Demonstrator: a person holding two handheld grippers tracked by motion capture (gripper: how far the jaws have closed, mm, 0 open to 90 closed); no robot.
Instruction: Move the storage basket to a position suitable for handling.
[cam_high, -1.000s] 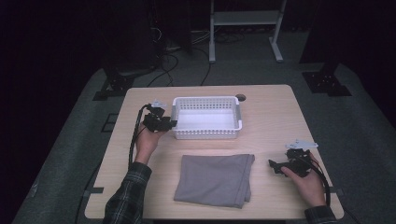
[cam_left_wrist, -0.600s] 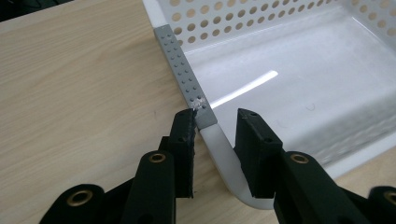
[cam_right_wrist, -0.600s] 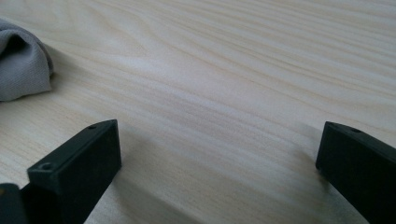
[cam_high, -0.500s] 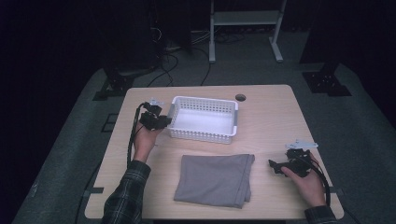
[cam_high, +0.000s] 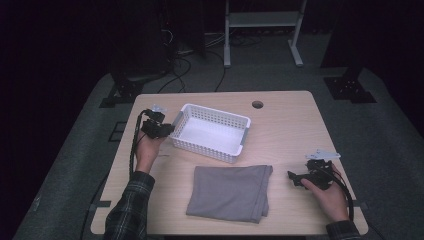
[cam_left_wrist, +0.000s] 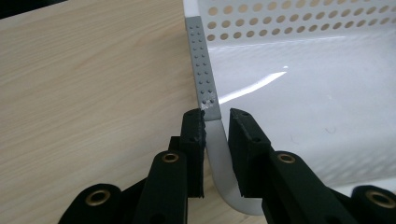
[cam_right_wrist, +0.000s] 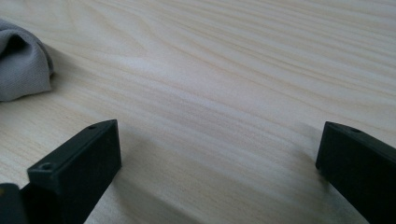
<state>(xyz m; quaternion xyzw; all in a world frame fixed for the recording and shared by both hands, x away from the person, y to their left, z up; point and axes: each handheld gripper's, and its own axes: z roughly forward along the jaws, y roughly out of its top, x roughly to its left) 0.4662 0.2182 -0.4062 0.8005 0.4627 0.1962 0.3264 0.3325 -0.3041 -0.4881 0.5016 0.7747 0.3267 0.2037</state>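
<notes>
The left claw (cam_left_wrist: 215, 135) is clenched on the rim of the white basket (cam_high: 210, 132), which has slid leftward and turned askew on the table (cam_high: 285, 125) since a second ago. The right claw (cam_right_wrist: 219, 158) rests released, jaws wide apart, with the folded grey cloth (cam_high: 230, 192) just beside it, unmoved.

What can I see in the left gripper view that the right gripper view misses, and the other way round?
The left gripper view has the white basket, its rim pinched between the left gripper jaws beside a grey strip on that rim. The right gripper view has a corner of the grey cloth, with the right gripper jaws spread wide and nothing between them. Both show the light wooden table and a pair of black jaws.
</notes>
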